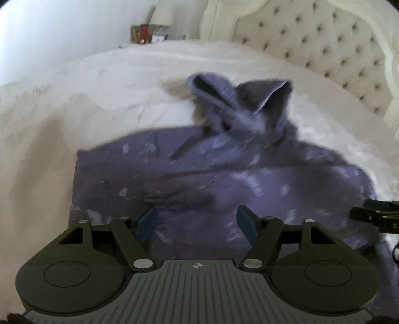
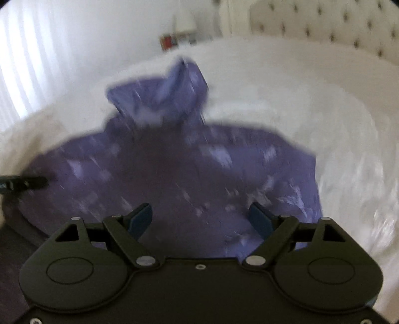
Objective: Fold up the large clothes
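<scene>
Purple hoodie (image 1: 224,174) beneath open left gripper (image 1: 197,221)

Both grippers (image 1: 197,221) (image 2: 200,219) blk w/ blue pads, silver rivets.

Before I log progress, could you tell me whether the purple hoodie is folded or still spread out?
Partly folded: the purple hoodie has sleeves laid across its chest, hood unfolded.

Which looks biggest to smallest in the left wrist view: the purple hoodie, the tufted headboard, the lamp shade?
1. purple hoodie, though it lies nearest the camera
2. tufted headboard
3. lamp shade, farthest away
</scene>
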Available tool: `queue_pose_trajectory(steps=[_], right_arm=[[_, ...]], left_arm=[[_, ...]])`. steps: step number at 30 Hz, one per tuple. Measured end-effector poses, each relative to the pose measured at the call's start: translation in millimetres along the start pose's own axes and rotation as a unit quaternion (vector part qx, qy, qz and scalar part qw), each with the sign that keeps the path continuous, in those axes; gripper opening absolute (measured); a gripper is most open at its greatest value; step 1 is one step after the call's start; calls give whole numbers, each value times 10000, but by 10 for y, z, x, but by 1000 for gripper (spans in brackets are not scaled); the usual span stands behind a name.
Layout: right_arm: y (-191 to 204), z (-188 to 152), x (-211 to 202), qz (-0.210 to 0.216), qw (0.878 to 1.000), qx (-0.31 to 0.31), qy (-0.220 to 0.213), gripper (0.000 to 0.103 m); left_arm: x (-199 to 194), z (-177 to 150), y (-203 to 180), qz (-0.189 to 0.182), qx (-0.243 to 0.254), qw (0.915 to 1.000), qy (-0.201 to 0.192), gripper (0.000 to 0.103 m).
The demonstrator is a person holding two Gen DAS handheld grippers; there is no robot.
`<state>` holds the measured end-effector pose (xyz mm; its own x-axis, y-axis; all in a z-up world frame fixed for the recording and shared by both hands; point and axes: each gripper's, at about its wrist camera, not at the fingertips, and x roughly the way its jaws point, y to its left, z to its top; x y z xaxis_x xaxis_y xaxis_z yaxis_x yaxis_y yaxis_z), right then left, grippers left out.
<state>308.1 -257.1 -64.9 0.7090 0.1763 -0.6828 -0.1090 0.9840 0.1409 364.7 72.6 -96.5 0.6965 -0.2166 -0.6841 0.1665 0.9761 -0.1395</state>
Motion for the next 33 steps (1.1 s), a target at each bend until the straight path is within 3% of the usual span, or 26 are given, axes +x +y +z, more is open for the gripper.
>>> queue_pose_trajectory(steps=[2,7,12,15,18,22,28,33], right_arm=[[-66,-85,89,-142,9998,-79,61,85],[-104,34,79,-220,9992,-128,299,85],[-67,441,-49,119,9997,-94,-178,86],[-8,758,88,258,9992,57,-300,86],[100,1032,285,212,9987,-38,-467,86],[173,1244,571,253,9987,52,-434,86],[293,1422,1024,103,9994,-12,-323,86],[371,1510,1281,60,9996,-69,-259,86]], left_arm=[[93,-48,71,222,191,9995,121,70],[55,-37,66,205,544,9982,150,70],[-154,247,56,-152,389,9990,-152,70],[-140,519,86,-313,202,9989,-297,70],[-25,771,120,-284,27,9992,-270,70],[75,991,169,-548,-199,9981,-199,70],[473,1225,35,-197,208,9994,-188,70],[893,1328,-17,-292,-56,9995,58,70]])
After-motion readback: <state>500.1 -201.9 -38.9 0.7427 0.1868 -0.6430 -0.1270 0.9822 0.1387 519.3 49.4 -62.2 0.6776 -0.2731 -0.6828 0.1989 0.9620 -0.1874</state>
